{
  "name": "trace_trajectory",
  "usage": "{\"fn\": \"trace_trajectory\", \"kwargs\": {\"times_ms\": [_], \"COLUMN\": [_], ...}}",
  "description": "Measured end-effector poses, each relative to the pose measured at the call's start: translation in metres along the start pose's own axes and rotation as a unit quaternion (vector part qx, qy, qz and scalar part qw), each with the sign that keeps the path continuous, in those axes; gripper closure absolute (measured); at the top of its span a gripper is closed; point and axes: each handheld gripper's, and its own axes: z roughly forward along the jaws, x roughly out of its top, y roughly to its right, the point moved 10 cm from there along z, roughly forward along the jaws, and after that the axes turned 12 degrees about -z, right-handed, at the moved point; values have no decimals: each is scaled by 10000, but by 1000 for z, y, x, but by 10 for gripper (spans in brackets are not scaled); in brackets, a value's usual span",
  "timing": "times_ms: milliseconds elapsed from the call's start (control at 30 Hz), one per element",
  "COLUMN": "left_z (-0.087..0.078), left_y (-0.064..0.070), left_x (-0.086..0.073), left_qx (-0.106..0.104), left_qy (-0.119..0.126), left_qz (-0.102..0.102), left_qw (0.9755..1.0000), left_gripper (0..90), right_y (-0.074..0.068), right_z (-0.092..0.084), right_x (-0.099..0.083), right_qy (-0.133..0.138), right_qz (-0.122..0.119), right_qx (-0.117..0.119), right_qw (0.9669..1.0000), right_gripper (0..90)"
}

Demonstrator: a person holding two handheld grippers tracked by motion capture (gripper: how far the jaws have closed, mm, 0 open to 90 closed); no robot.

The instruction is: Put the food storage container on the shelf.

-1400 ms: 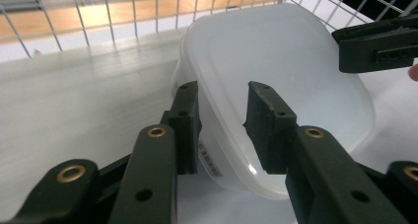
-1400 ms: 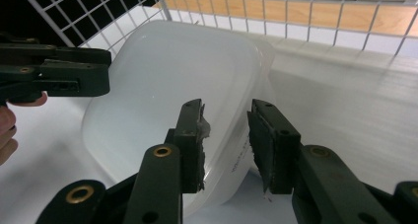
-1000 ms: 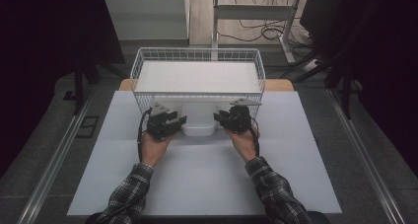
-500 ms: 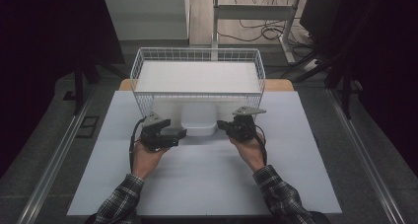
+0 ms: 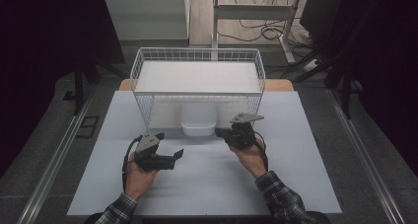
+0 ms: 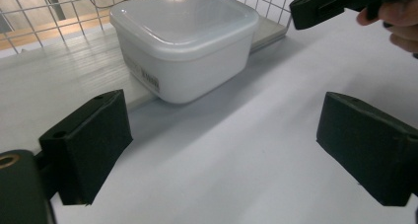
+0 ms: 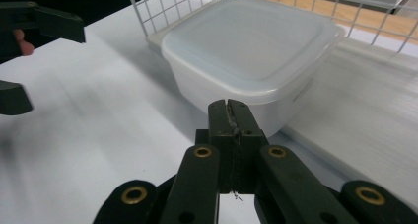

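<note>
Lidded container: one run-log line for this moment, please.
lidded container: at wire basket front, untouched | left gripper: open, empty | right gripper: shut, empty

We see a white wire basket (image 5: 197,81) standing on the far half of the pale bench (image 5: 305,155), with a flat white panel (image 5: 197,77) lying across its upper part. Beyond the bench a wooden edge (image 5: 278,85) shows at the right of the basket. Farther back, on the floor, we make out loose dark cables (image 5: 261,32) and the white frame of a stand (image 5: 256,12). A metal rail (image 5: 59,152) runs along the left side of the bench.
</note>
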Motion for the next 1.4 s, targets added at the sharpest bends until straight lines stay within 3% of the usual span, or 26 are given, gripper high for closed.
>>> {"fn": "trace_trajectory", "kwargs": {"times_ms": [167, 267, 433, 633, 1000, 1400], "left_z": [-8, -16, -28, -40, -46, -44], "left_y": [2, 5, 7, 5, 1, 0], "left_x": [-11, -20, -31, -38, -48, -52], "left_qx": [7, 29, 117, 172, 197, 157], "left_qy": [13, -27, -111, -131, -331, -446], "left_qz": [-82, -1, 148, 152, 87, 21], "left_qw": [10000, 10000, 9998, 9996, 9992, 9989], "left_gripper": [56, 56, 59, 58, 59, 62], "right_y": [-7, -16, -23, -29, -26, -11], "right_z": [4, 8, 16, 31, 66, 75], "right_x": [-3, -4, -3, -3, 0, 6], "right_qy": [-83, -147, -139, -196, -321, -309], "right_qz": [-107, -219, -137, -191, -249, -227], "right_qx": [36, 76, 174, 225, 180, 18], "right_qw": [9999, 9996, 9997, 9994, 9990, 9993], "right_gripper": [889, 889, 889, 888, 885, 889]}}
